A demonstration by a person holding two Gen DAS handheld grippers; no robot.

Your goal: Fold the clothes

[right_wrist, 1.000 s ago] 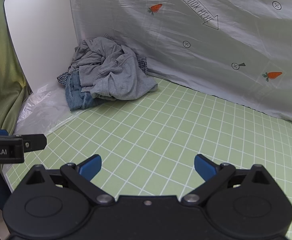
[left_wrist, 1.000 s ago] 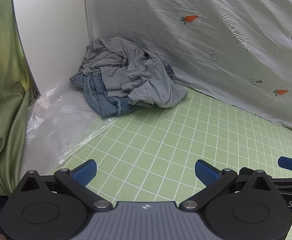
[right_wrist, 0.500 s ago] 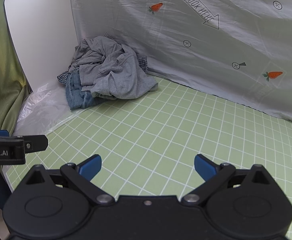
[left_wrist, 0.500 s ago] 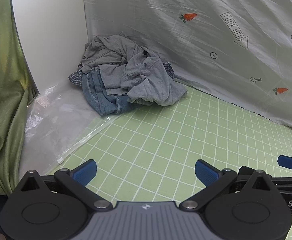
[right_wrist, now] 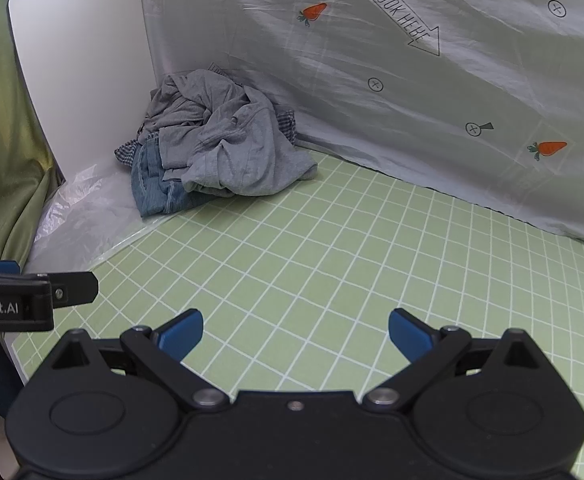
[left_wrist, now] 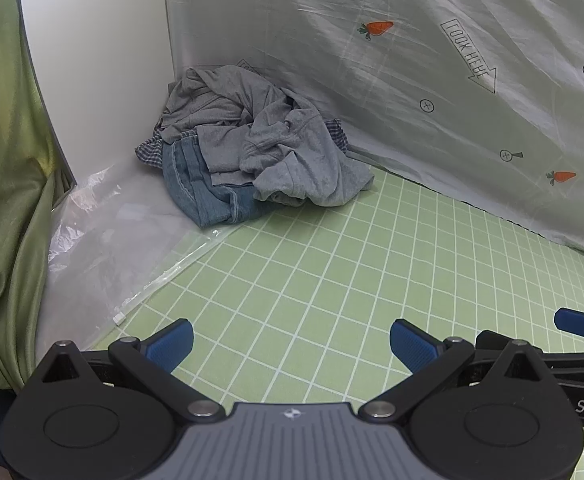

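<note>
I'm seeing the clothes pile point(left_wrist: 251, 152) sitting upper left of centre, slightly larger and lower than a second ago, so I'm closing in to pick one; left gripper point(left_wrist: 291, 340) and right gripper point(right_wrist: 295, 330) are hovering wide apart, holding nothing, over the green mat point(left_wrist: 352, 272)

Left gripper point(left_wrist: 292, 342), right gripper point(right_wrist: 295, 334): side by side, fingers spread wide, holding nothing.
</note>
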